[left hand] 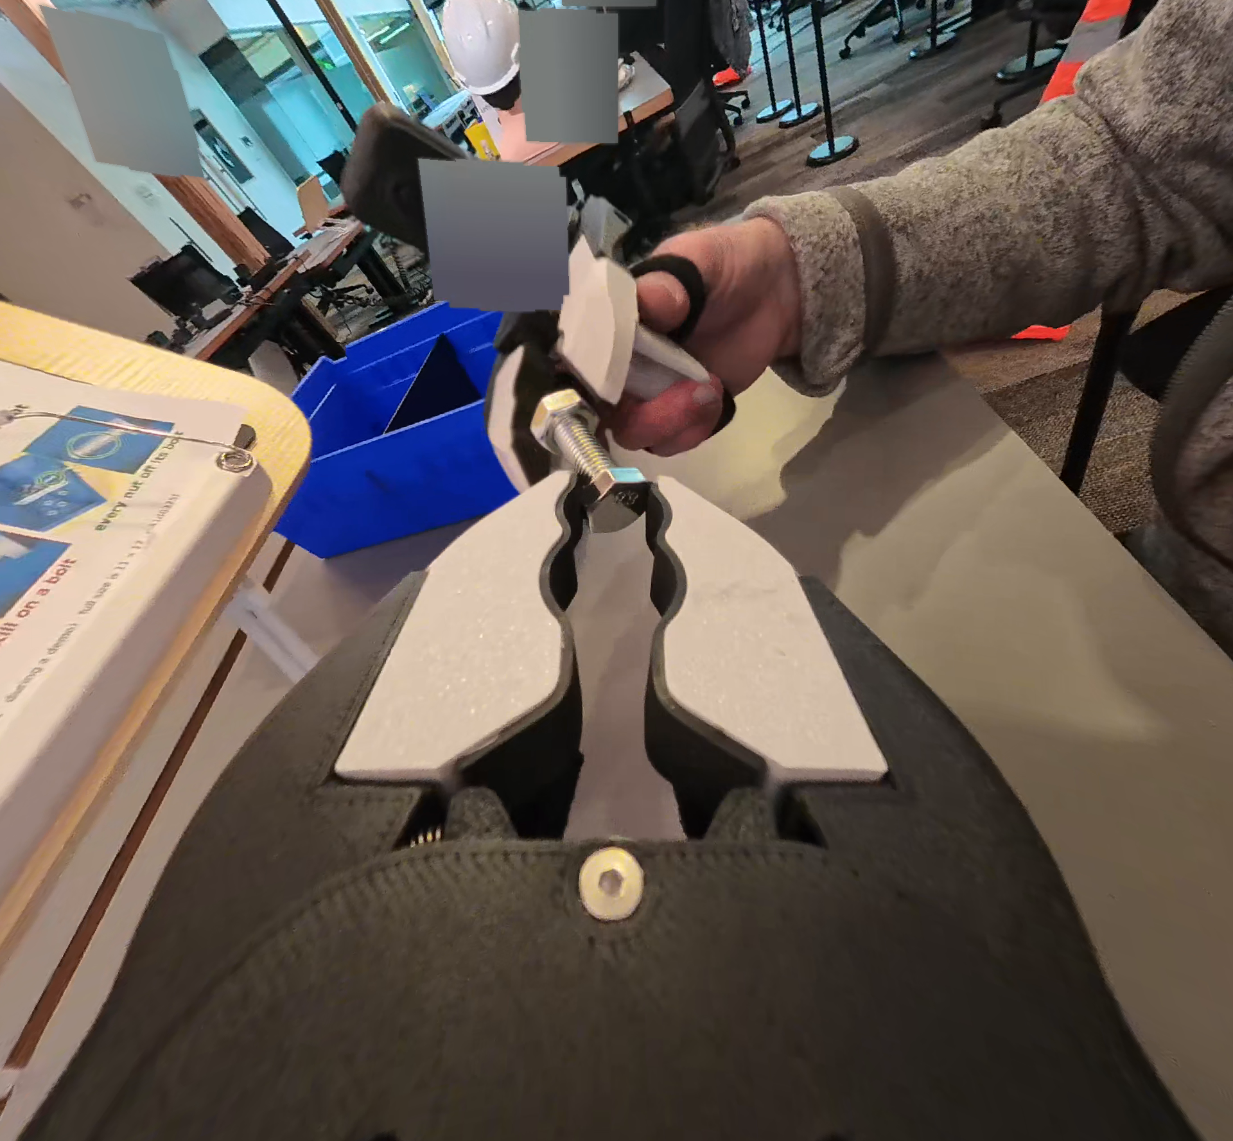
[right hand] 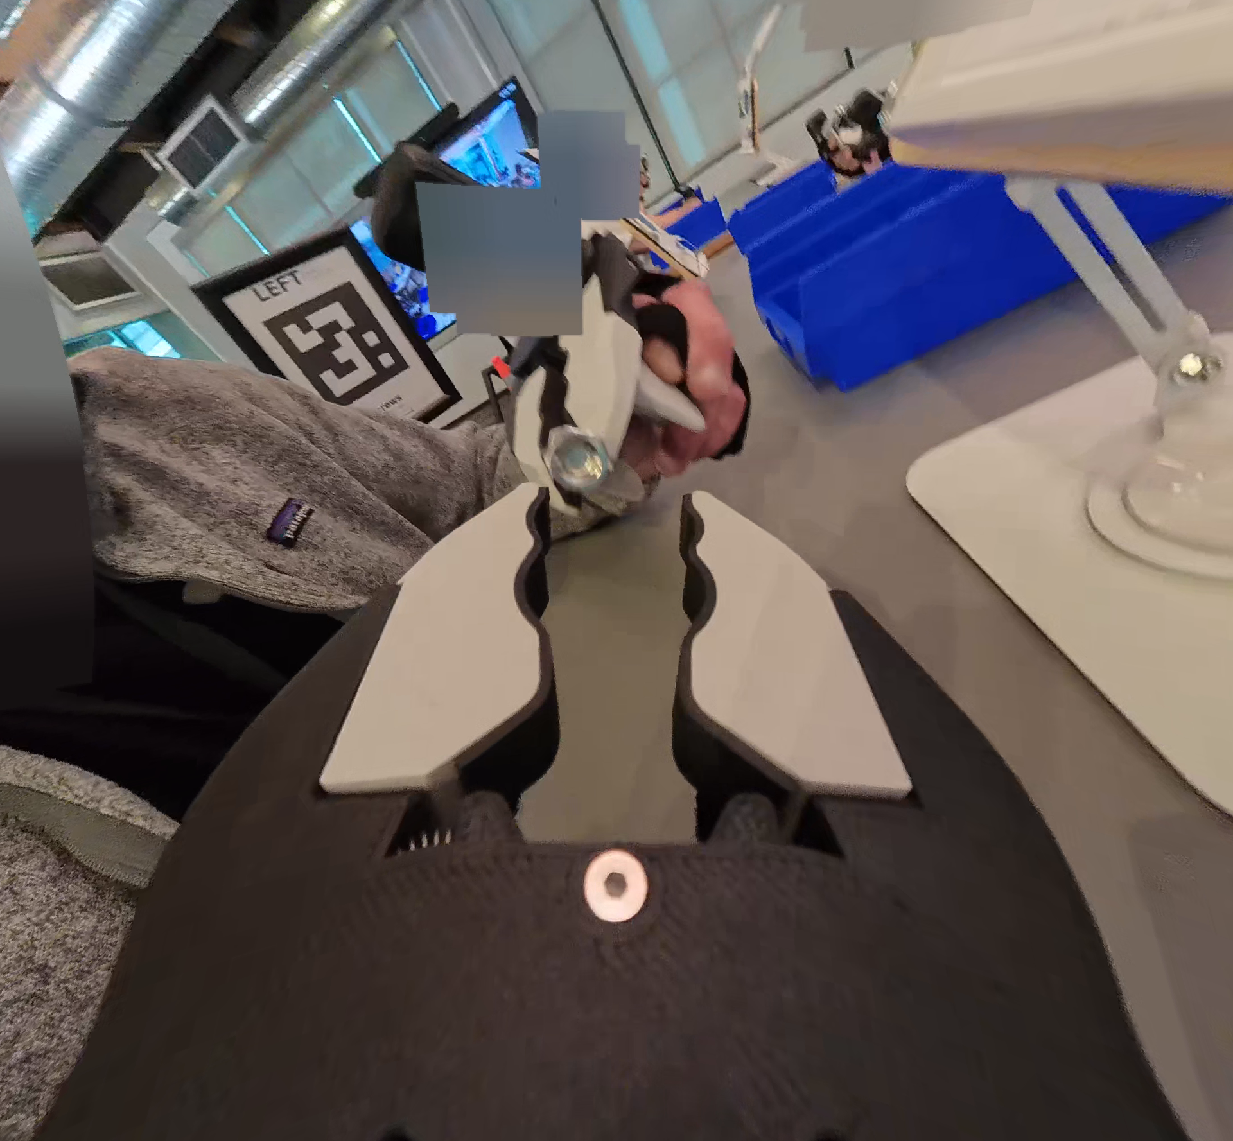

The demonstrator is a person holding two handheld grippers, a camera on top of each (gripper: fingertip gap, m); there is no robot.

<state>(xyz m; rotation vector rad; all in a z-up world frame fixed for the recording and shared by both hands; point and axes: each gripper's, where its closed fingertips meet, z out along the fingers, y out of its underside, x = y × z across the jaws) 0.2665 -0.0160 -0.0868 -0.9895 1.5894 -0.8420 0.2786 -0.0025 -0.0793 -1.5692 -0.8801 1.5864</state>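
Up close in the left wrist view, the left gripper (left hand: pixel 612 495) is clamped on the hex head of a silver bolt (left hand: pixel 604 475), both pads pressed against it. A nut (left hand: pixel 559 410) is threaded on the far end, between the right gripper's fingertips. The right gripper (right hand: pixel 614 502) is seen with fingers spread, nothing pinched. A blue bin (left hand: pixel 400 442) is parked behind on the grey table (left hand: pixel 934 575), beside a clipboard stand (left hand: pixel 133 508).

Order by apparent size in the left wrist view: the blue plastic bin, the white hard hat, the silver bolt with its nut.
1. Blue plastic bin
2. White hard hat, though it stands far off
3. Silver bolt, held by the left gripper
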